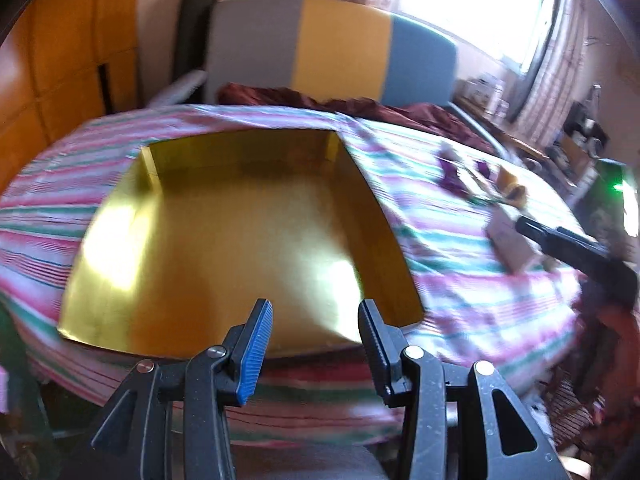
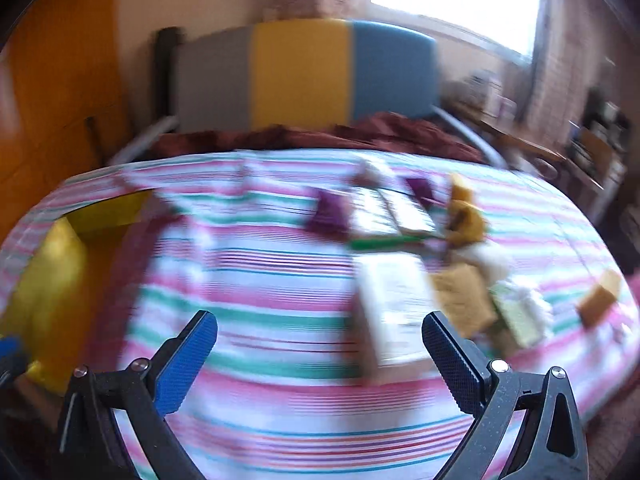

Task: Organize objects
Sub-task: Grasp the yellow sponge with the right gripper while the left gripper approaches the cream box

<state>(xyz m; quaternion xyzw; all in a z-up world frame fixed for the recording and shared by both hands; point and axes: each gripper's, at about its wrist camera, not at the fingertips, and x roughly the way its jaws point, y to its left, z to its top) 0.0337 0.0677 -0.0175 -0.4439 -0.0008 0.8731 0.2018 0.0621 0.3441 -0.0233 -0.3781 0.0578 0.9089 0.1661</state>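
Hovering over the striped cloth of the bed point(image 1: 460, 248), our left claw point(image 1: 316, 322) stands narrowly parted and empty above the near edge of a shiny gold rectangular box point(image 1: 224, 236), open-topped with smooth walls. Our right claw point(image 2: 320, 336) gapes wide, holding nothing, ahead of it a pale flat carton point(image 2: 392, 304) among blurred tan blocks point(image 2: 464, 300) and purple pieces point(image 2: 330, 212) toward the bed's right side.

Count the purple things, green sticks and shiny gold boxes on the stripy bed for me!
Purple soft lumps: 2
Thin green stick: 1
Shiny gold open box: 1
Total: 4
The other bits in the pile are too blurred to count.
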